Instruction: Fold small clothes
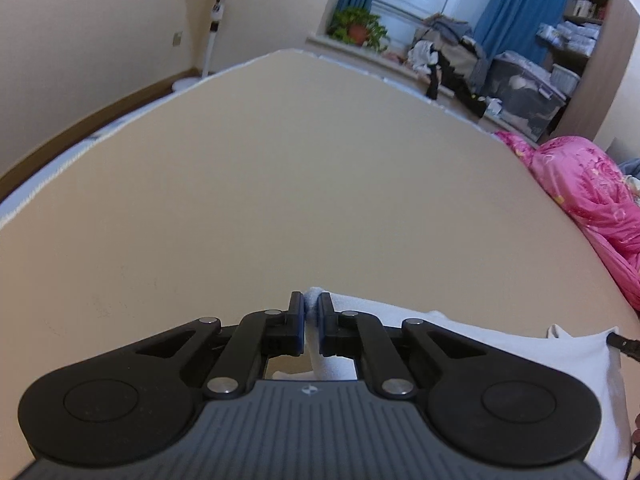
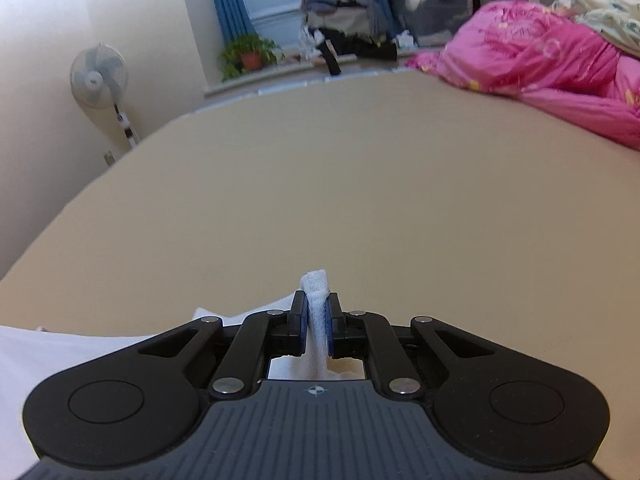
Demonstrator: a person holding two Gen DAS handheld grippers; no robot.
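— Pinched cloth sits right between my fingers on both sides. My left gripper [image 1: 311, 312] is clamped on a bunched edge of the white garment [image 1: 500, 344], with a small nub of fabric poking out past the pads. My right gripper [image 2: 318, 314] is clamped on another bunch, and a taller tuft of it stands up past the tips.

— So each hand has one end?

— That is how I read it. From my left fingers the cloth runs off to the right and back toward me; from my right fingers it runs off to the left and back. So the garment lies between my two hands, its long axis going across from one gripper to the other.

— Which hand is nearer the bulk?

— Neither, as far as I can tell. Most of the cloth hangs below and behind the tips, partly hidden by the gripper bodies.

— And ahead?

— Bare tan bed [image 1: 300, 168] stretches away from both grippers. A pink quilt [image 2: 540, 64] lies heaped well off to the right, far from the cloth.

— Next move?

— I judge the held edge needs carrying along the bed and laying over the rest, both hands level.
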